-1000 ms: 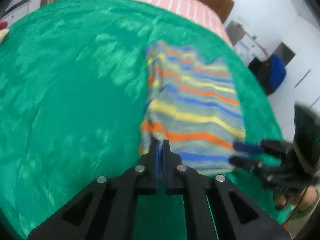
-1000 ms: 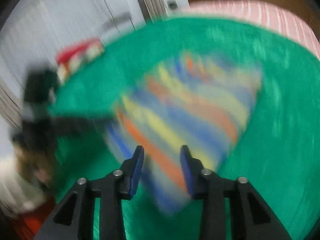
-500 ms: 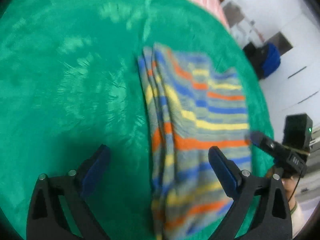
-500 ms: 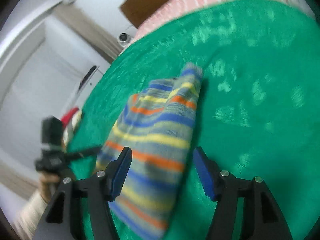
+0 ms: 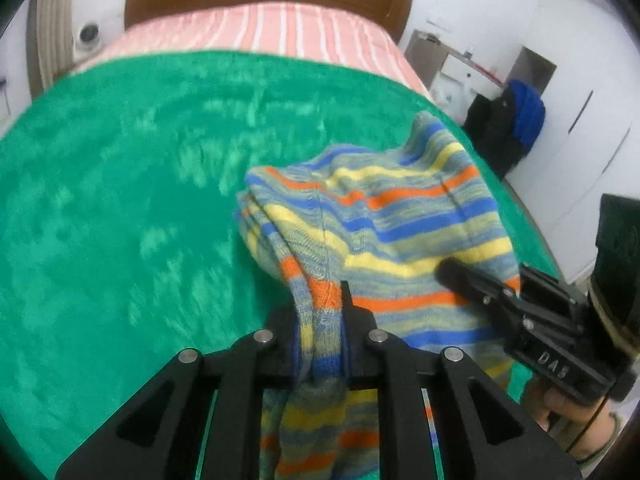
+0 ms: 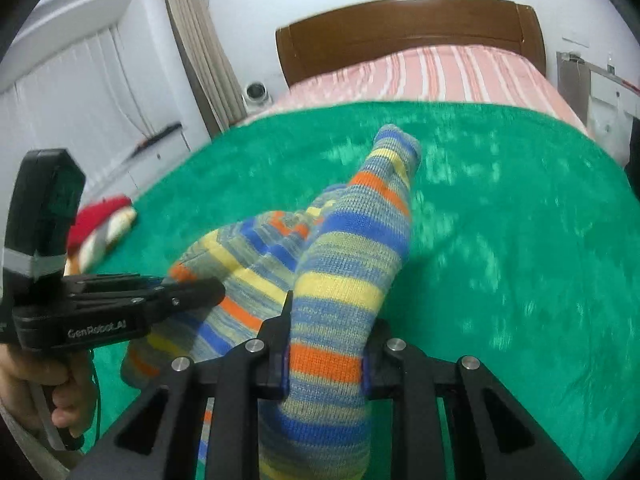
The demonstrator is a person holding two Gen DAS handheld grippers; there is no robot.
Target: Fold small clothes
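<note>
We are seeing a knitted garment (image 5: 384, 216) striped in blue, yellow, orange and grey-green, lying on a plush emerald-green blanket (image 5: 120, 200). We are noting a salmon-pink bedsheet with white stripes (image 5: 272, 32), a dark brown wooden headboard (image 6: 408, 24), matte black gripper fingers (image 6: 280, 344) with blue pads, and a red-and-white soft object (image 6: 104, 228).

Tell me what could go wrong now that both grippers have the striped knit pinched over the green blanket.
1. The left gripper clamps a thick bunched wad of the striped knit; uneven layers could slip out as it lifts.
2. The right gripper holds a separate fold, so pulling the two apart may undo the fold rather than tighten it.
3. The far end trails on the fuzzy green blanket and might drag or crease.
</note>
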